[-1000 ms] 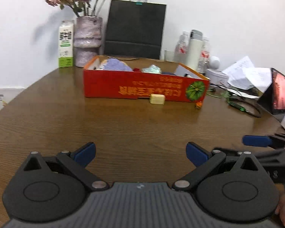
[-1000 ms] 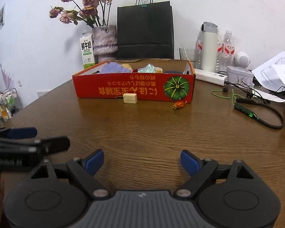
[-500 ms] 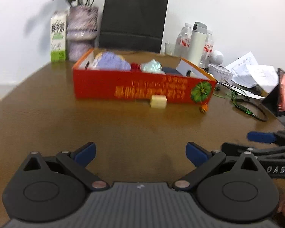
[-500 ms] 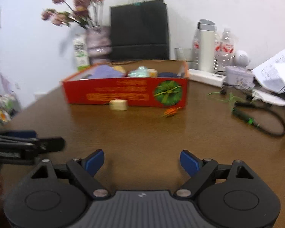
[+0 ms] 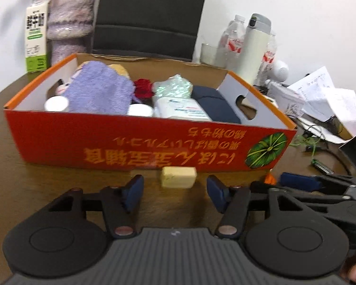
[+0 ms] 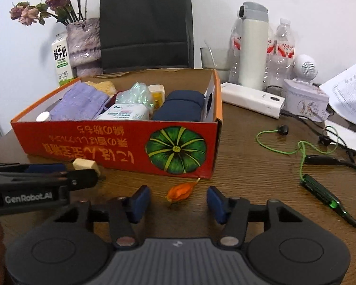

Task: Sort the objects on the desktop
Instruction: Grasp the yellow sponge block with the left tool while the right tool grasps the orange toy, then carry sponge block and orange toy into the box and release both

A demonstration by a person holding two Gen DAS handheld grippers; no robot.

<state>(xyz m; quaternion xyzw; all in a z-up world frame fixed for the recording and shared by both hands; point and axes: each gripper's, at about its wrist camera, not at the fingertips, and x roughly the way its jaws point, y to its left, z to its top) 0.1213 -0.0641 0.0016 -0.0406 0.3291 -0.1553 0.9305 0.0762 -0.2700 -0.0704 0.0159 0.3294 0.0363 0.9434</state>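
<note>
A: Why do both tongs sit so low on the table [image 6: 261,166]?

B: Each lines up on one loose piece, I'd judge. The left gripper [image 5: 175,191] stands wide open and empty, with the cream block [image 5: 178,177] just ahead of its tips, centred on the gap. The right gripper [image 6: 178,200] is equally wide and empty, with the orange scrap [image 6: 180,191] lying between its blue pads [image 6: 140,200].

A: And the box?

B: The red box [image 5: 142,149] stands right beyond both pieces, open side up, probably so they can drop straight in.

A: What's the count?

B: Two loose pieces in front of the box: one block, one scrap. One box, already crowded: one purple cloth [image 5: 99,92], one dark blue bundle [image 6: 180,105], among other things. To the right of the right gripper lies one green-lit earphone cable [image 6: 320,187].
</note>
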